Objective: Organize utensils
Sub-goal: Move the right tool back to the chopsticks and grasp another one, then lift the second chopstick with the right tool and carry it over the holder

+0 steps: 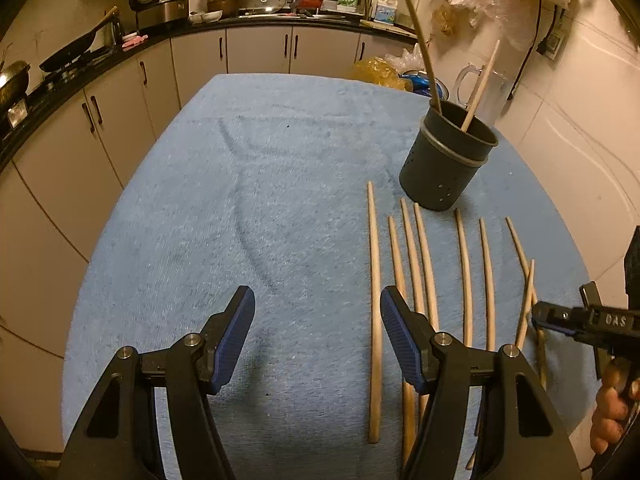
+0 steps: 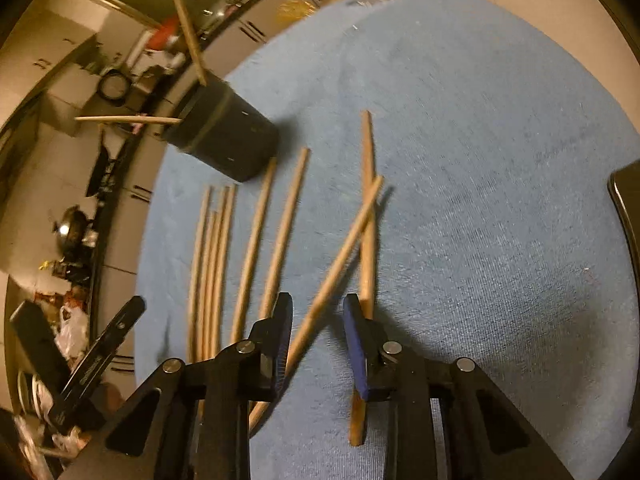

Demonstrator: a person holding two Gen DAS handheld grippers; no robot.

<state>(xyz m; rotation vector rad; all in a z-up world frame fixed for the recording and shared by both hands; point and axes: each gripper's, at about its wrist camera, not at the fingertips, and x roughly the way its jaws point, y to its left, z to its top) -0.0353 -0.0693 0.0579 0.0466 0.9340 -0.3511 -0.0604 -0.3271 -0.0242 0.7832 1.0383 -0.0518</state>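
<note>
Left wrist view: a dark holder (image 1: 444, 160) stands far right on the blue cloth (image 1: 240, 200), two sticks upright inside. Pale wooden chopsticks (image 1: 375, 312) lie in a row near right. The left gripper (image 1: 317, 340) hangs wide open, empty.

Right wrist view: two chopsticks cross (image 2: 366, 216) near centre. The right gripper (image 2: 318, 344), jaws parted, straddles the slanted chopstick (image 2: 340, 260), not clamping it.

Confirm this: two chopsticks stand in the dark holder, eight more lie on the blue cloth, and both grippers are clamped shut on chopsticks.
Not quite. The left gripper is open over bare blue cloth, holding nothing, as the left wrist view shows. The right gripper also looks open, straddling a chopstick. The dark holder and counts stand.
</note>
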